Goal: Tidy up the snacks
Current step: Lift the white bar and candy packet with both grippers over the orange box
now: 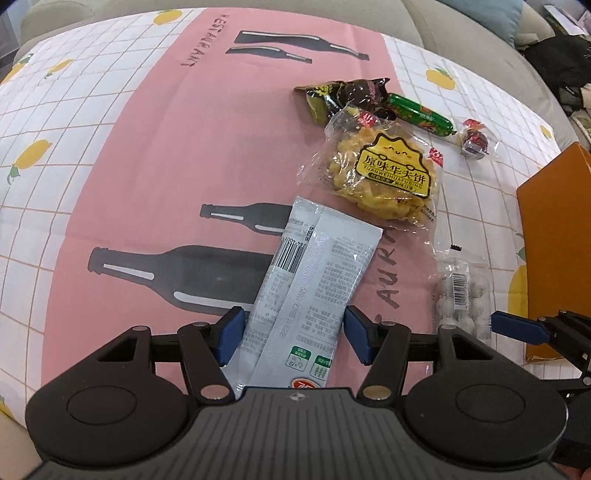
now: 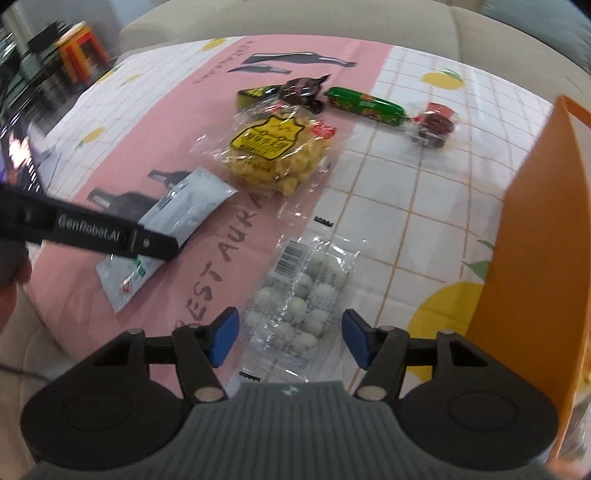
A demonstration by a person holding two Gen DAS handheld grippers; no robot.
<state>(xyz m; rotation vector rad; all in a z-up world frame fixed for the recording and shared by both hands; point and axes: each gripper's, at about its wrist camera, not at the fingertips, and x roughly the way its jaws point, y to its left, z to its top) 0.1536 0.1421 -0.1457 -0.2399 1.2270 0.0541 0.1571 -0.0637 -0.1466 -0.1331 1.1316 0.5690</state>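
Grey sachet [image 1: 314, 280] flat on the pink strip of the tablecloth [image 1: 147, 155], straddled by the left gripper [image 1: 293, 332], blue pads wide and seemingly not pressing. Clear pack of white balls [image 2: 295, 295] bracketed by the right gripper [image 2: 290, 338], also open, nothing held. Best to centre each pad on the long edges, squeeze gently to spare the contents, then lift toward the orange box [image 2: 535, 240]. More snacks beyond; beige sofa [image 2: 332, 18] behind.
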